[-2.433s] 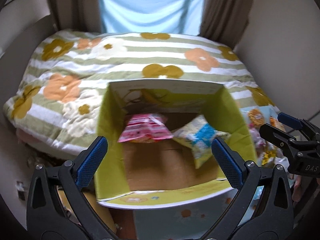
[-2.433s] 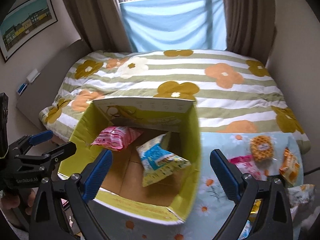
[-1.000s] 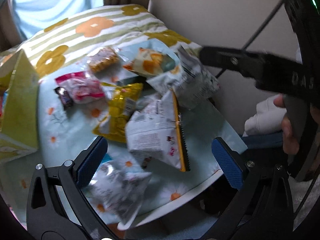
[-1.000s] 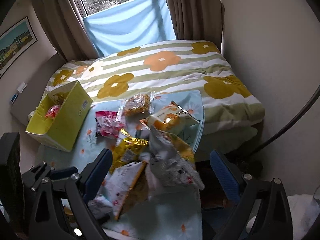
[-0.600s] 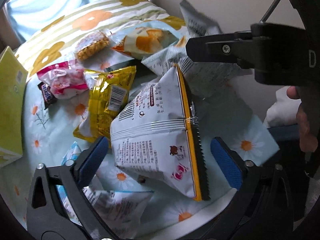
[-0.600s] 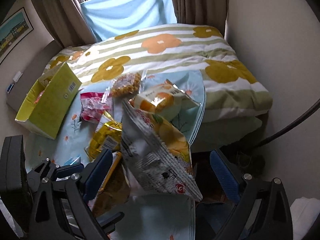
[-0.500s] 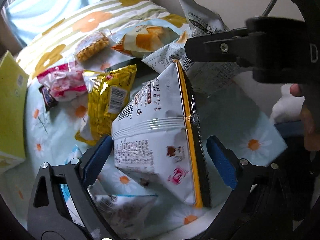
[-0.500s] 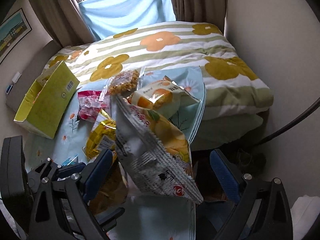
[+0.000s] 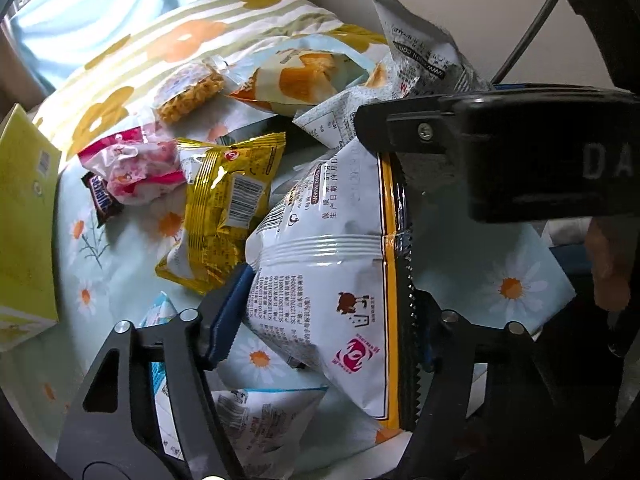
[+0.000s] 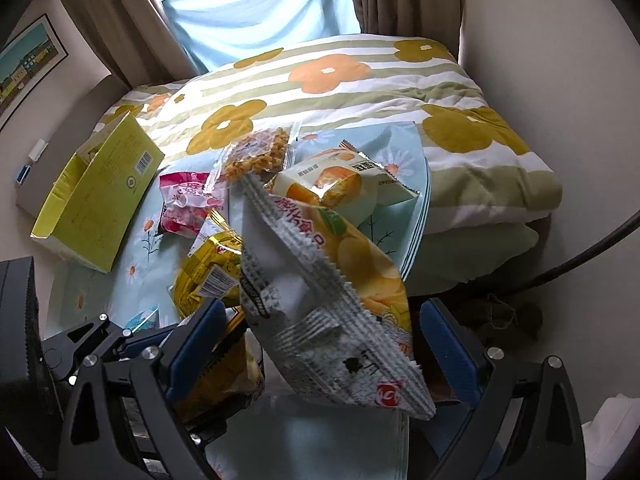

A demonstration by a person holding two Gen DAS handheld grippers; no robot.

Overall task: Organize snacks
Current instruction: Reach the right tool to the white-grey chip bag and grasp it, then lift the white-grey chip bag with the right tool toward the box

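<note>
A heap of snack bags lies on a daisy-print cloth (image 9: 516, 280). My left gripper (image 9: 324, 316) is shut on a white chip bag with a yellow and black edge (image 9: 320, 280). My right gripper (image 10: 320, 344) stands around a grey-white potato chip bag (image 10: 320, 280); its left pad (image 10: 196, 340) touches the bag and its right pad (image 10: 448, 344) is close beside it. The yellow box (image 10: 100, 200) stands at the left; it also shows in the left wrist view (image 9: 24, 232).
Loose snacks: a gold bag (image 9: 228, 208), a pink pack (image 9: 136, 168), a chocolate bar (image 9: 102, 200), a cracker pack (image 10: 260, 152), an orange-print bag (image 10: 340, 180), a blue-edged bag (image 9: 256, 420). A flowered quilt (image 10: 360, 80) lies behind. A wall stands at the right.
Both grippers swung from the yellow box to the snack heap and came down on it. The left jaws closed on the white bag. The right jaws narrowed around the grey-white bag.
</note>
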